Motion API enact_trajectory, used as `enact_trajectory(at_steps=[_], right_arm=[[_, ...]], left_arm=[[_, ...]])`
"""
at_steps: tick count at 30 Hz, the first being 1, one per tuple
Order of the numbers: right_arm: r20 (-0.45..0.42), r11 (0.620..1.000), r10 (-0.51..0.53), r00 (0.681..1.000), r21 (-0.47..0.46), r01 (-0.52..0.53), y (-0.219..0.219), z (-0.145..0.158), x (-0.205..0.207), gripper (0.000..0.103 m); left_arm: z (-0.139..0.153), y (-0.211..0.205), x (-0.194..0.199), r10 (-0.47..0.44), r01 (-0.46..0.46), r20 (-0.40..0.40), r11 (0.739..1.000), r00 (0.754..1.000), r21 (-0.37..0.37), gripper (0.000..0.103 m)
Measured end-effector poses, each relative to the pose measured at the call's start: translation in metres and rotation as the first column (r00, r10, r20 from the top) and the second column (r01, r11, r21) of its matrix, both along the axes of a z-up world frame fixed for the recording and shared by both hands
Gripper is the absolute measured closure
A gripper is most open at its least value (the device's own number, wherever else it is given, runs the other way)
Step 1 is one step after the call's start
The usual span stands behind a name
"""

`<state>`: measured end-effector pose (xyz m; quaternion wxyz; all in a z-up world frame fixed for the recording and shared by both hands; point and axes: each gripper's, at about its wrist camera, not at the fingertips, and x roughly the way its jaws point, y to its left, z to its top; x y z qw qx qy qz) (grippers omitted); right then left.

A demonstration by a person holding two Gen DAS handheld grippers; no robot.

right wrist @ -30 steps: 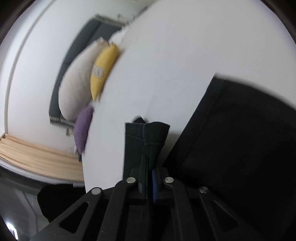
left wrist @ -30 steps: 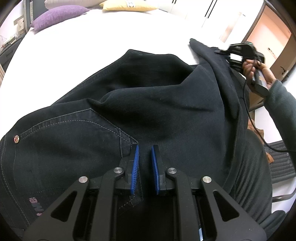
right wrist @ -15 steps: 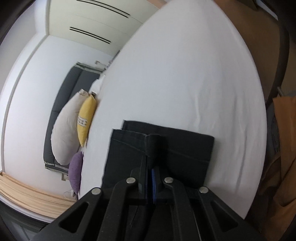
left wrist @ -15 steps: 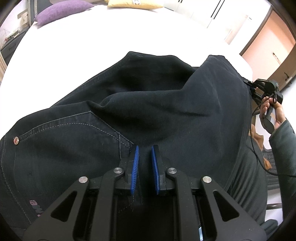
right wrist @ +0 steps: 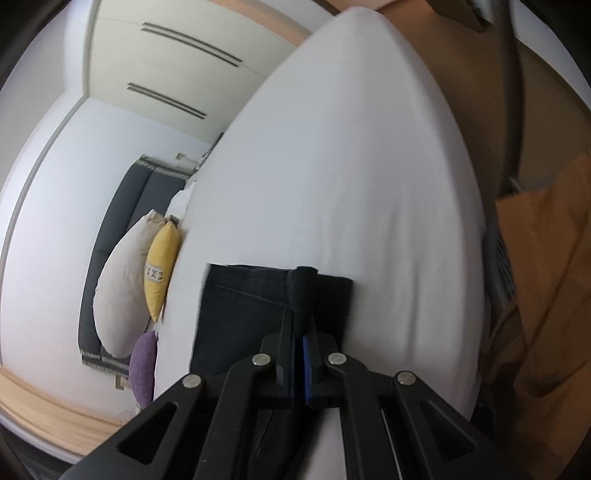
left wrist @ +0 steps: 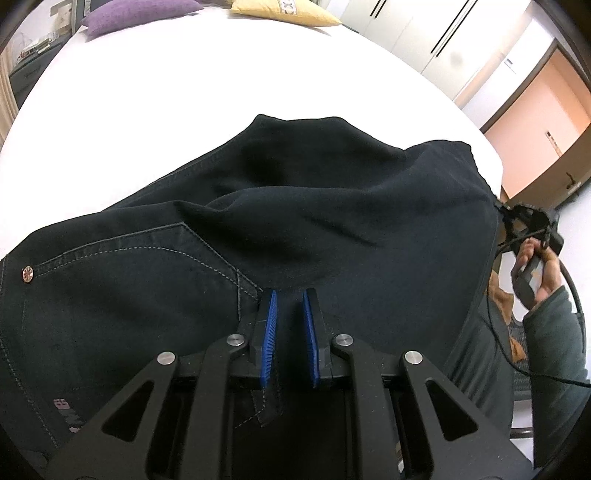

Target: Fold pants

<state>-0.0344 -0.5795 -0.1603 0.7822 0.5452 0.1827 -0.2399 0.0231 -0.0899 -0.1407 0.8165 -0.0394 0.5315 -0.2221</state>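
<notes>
Dark denim pants [left wrist: 295,229] lie bunched on a white bed [left wrist: 184,85]; the waist with a rivet and pocket stitching is at the lower left. My left gripper [left wrist: 289,299] sits at the near edge with its blue pads a little apart around a fold of the fabric. My right gripper [right wrist: 299,325] is shut on the leg hems [right wrist: 258,295] and holds them low over the bed [right wrist: 351,166]. It also shows in the left wrist view [left wrist: 532,229], at the right edge of the pants.
Purple [left wrist: 136,11] and yellow [left wrist: 280,9] pillows lie at the bed's far end, with a beige pillow [right wrist: 122,288] and grey headboard [right wrist: 122,206]. Wardrobe doors [left wrist: 424,33] stand beyond. A brown floor [right wrist: 480,92] borders the bed's right edge.
My right gripper has carried the leg hems down and to the right, laying the leg flatter over the pants. My left gripper has stayed in place.
</notes>
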Motion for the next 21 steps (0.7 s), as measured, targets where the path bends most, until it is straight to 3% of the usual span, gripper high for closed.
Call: enact_trajectory(at_steps=[5, 12, 14, 16, 19, 21], right_arm=[[0.039, 0.997, 0.034, 0.999, -0.074, -0.031, 0.003, 0.026, 0.007, 0.099], [-0.029, 1.0, -0.003, 1.0, 0.012, 0.004, -0.002, -0.008, 0.003, 0.102], [-0.054, 1.0, 0.008, 0.999, -0.027, -0.009, 0.0, 0.0, 0.004, 0.101], [-0.088, 0.999, 0.026, 0.996, -0.045, -0.03, -0.001, 0.009, 0.007, 0.094], [-0.14, 0.996, -0.001, 0.99, -0.09, -0.011, -0.003, 0.022, -0.001, 0.076], [-0.212, 0.99, -0.044, 0.976, -0.143, 0.014, -0.003, 0.036, -0.009, 0.073]], left_arm=[[0.0, 0.012, 0.0, 0.015, -0.015, 0.006, 1.0, 1.0, -0.004, 0.089], [0.003, 0.017, -0.003, 0.022, -0.022, 0.003, 0.999, 1.0, -0.025, 0.089], [0.006, 0.021, -0.004, 0.031, -0.031, 0.012, 0.999, 0.999, -0.029, 0.089], [0.01, 0.026, -0.004, 0.052, -0.051, 0.033, 0.998, 0.998, -0.027, 0.089], [0.015, 0.038, -0.004, 0.09, -0.087, 0.058, 0.995, 0.994, -0.043, 0.089], [0.017, 0.045, -0.004, 0.105, -0.102, 0.066, 0.993, 0.992, -0.051, 0.089]])
